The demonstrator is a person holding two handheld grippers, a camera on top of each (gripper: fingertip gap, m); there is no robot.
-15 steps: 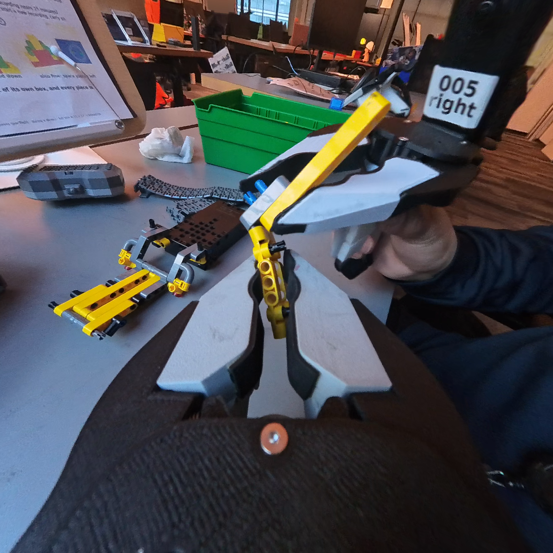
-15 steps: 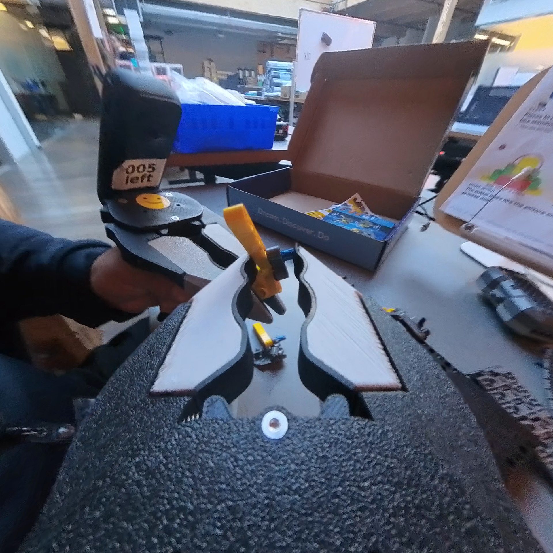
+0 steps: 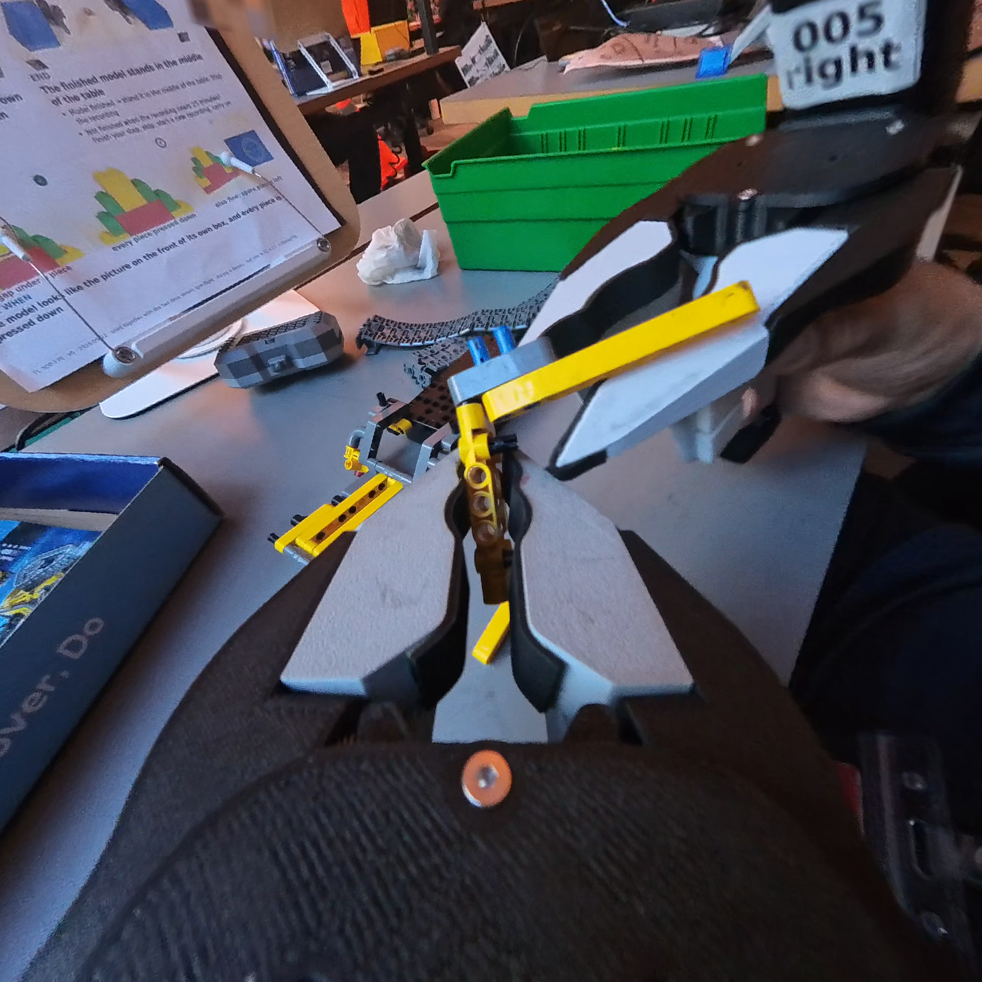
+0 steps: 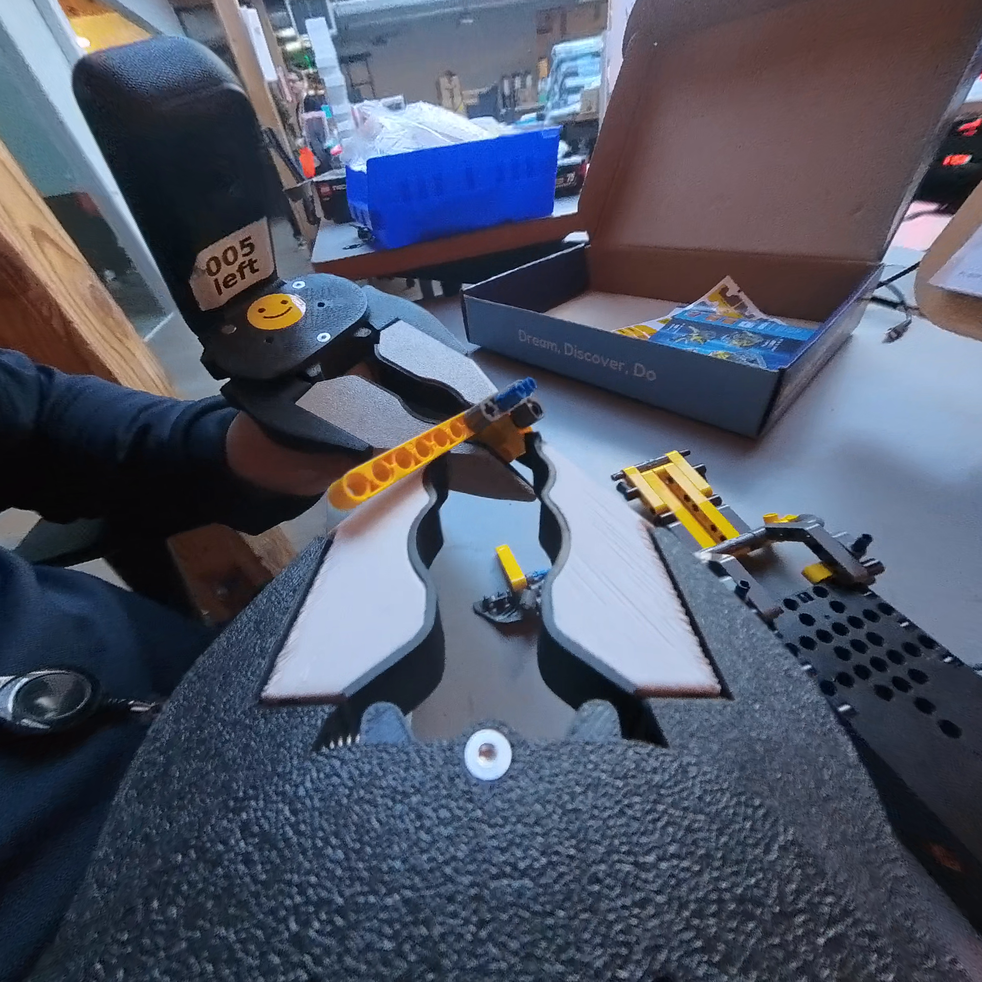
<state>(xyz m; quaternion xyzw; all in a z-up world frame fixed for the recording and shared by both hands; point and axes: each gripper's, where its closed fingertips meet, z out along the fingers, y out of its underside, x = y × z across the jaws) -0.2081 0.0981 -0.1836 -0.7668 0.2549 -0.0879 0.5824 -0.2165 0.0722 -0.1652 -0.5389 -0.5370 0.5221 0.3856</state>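
Left claw [image 3: 486, 463] clenched on the short yellow holed beam [image 3: 482, 502], held upright above the grey table [image 3: 212, 451]. Right claw [image 4: 481, 457] was pinching the assembly half a second ago; now its fingers are spread wide, grip released. Long yellow beam [image 4: 409, 458] joins the short one's top and looks to rest across the right claw's left finger. Hard glossy plastic, row of round holes. Grey connector [image 4: 489, 412] with blue pins at the joint. Yellow-black chassis [image 4: 685, 499] lies right, on the table.
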